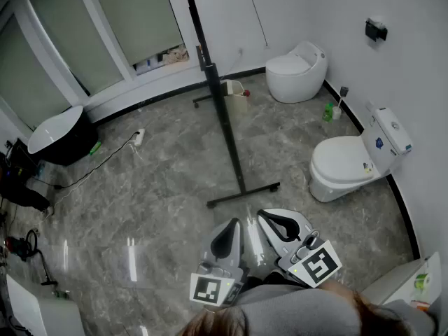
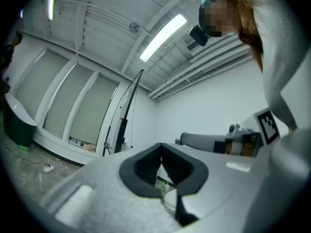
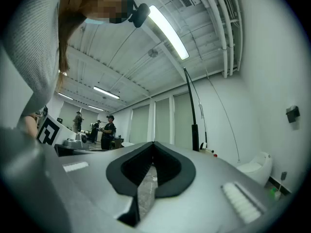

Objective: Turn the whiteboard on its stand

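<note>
The whiteboard [image 1: 218, 96] stands on the marble floor in front of me and shows edge-on as a thin dark line, with its stand's foot [image 1: 243, 194] nearest to me. Both grippers hang low by my body, about a step short of that foot. My left gripper [image 1: 233, 224] is shut and holds nothing, and so is my right gripper [image 1: 271, 217]. In the left gripper view the left gripper's jaws [image 2: 162, 148] meet, with the board's edge [image 2: 127, 108] far behind them. The right gripper's tips [image 3: 153, 145] touch in the right gripper view, left of the board's dark upright [image 3: 194, 115].
A white toilet [image 1: 350, 163] stands right of the stand, a round one [image 1: 297, 72] farther back. A green bottle [image 1: 327, 112] sits between them. A small bin [image 1: 238, 96] is beside the board, a black tub [image 1: 59, 135] at left, and a cable [image 1: 105, 161] lies on the floor. People [image 3: 107, 130] stand far off.
</note>
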A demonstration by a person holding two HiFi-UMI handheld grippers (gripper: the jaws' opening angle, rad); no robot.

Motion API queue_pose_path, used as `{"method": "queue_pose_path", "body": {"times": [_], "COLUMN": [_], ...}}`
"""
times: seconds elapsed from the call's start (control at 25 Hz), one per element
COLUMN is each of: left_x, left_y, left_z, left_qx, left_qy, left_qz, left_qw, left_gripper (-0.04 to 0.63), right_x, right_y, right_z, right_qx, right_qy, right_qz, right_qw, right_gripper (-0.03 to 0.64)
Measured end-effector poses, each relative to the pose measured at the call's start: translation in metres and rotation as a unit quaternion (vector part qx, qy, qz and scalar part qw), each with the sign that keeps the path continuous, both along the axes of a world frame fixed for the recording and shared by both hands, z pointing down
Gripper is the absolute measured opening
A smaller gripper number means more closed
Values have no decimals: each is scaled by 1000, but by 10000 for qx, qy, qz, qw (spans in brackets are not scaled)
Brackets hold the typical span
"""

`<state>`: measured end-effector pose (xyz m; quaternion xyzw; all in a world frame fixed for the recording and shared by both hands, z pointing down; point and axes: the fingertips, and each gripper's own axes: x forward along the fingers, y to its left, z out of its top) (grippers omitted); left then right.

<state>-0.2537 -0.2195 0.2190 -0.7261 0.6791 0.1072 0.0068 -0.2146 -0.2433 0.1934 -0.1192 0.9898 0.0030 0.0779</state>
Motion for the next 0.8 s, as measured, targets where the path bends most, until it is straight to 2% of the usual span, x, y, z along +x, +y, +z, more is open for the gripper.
{"method": "queue_pose_path", "body": {"times": [0.16,0.36,0.8], "left_x": [2,5,19], "left_y": [-1,-2,-13], "left_z": [-2,3,0], "left_qx": [114,-12,30], "left_qy": [-57,-21,-33], "left_qz": [6,-21,-147], "left_qw": [9999,10000,9999], "left_gripper": [-5,-5,-3], "right_x": [2,5,18], "right_y": [-1,-1,-11], "right_z": [2,4,1], "right_qx": [12,-31,-83], "right_qy": [20,13,-126], "right_qz": [2,7,-179], "right_qw": [10000,10000,9997], "right_gripper": [3,3,3]}}
